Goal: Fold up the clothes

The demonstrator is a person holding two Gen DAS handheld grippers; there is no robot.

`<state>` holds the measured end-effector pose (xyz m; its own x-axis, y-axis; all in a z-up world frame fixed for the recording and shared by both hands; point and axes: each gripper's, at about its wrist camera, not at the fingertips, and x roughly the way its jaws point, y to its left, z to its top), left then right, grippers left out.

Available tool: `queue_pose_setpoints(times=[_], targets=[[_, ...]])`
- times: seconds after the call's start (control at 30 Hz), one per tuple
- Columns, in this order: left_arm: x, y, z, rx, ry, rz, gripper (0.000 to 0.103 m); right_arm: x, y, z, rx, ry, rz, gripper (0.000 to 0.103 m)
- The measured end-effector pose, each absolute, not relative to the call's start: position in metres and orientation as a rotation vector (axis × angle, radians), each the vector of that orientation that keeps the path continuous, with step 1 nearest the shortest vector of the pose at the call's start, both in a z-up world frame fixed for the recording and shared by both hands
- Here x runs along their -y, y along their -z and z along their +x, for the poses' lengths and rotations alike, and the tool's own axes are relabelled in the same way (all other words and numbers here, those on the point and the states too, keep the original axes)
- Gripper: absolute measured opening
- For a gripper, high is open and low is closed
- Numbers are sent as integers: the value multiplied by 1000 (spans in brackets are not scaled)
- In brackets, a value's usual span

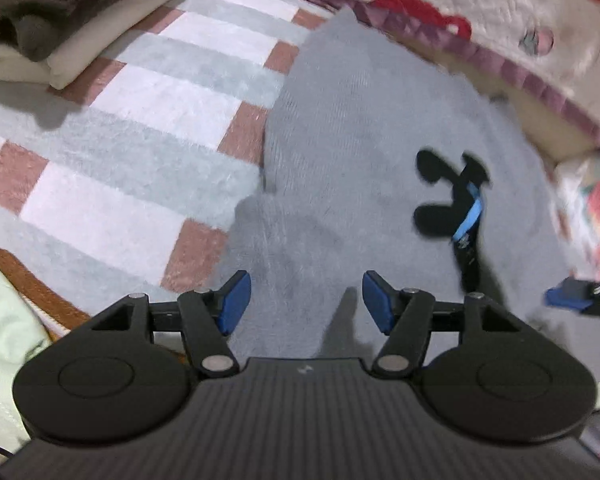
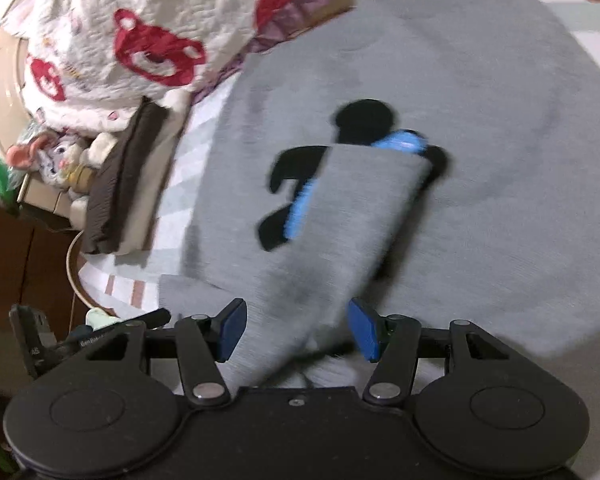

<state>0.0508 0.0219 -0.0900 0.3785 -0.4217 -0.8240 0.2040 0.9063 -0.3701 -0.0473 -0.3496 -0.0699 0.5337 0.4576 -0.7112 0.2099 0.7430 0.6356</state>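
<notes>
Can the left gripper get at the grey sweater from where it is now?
Probably yes. The left gripper is open right over the grey sweater, which lies flat on the checked blanket with nothing between. The right gripper sits off to the side.

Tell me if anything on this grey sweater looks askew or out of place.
One thing: a flap of the grey sweater, probably a sleeve, lies slanted across its front, partly hiding the black and blue figure. It runs between the open jaws of the right gripper. No damage or spills show.
</notes>
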Motion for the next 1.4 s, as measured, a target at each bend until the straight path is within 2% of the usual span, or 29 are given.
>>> queue_pose_setpoints(times=[0.27,0.37,0.53,0.57,0.6,0.63,0.67,0.73,0.9,0.97,1.0,1.13,1.2,1.33,1.4], targets=[[-1,98,46,-1104,416,-76,62,295,83,-8,-1077,-96,634,64],[5,96,42,-1079,414,-30,62,278,94,2,-1101,-16,580,71],[16,94,34,-1038,410,46,62,273,110,-2,-1093,41,371,66],[18,93,33,-1030,409,61,62,275,110,-5,-1074,38,362,55],[20,93,31,-1021,408,76,62,277,109,-9,-1055,35,353,26],[22,92,29,-1013,407,91,62,280,107,-14,-1032,33,339,12],[24,92,28,-1005,406,106,62,282,105,-18,-1009,32,325,11],[28,91,25,-988,404,136,62,291,94,-31,-935,25,342,11],[44,88,12,-1004,492,187,62,307,8,-99,-573,-23,299,11],[50,87,7,-1009,527,208,66,322,-18,-128,-507,-17,324,10],[53,86,4,-1012,544,218,68,332,-21,-138,-521,12,358,11],[65,84,-6,-1023,614,259,69,367,21,-160,-801,159,463,14],[71,83,-11,-1028,649,279,69,378,52,-170,-945,221,510,22],[68,87,-9,-1039,663,271,69,403,76,-188,-958,245,682,26],[49,81,1,-1045,630,170,69,415,74,-190,-942,236,756,32]])
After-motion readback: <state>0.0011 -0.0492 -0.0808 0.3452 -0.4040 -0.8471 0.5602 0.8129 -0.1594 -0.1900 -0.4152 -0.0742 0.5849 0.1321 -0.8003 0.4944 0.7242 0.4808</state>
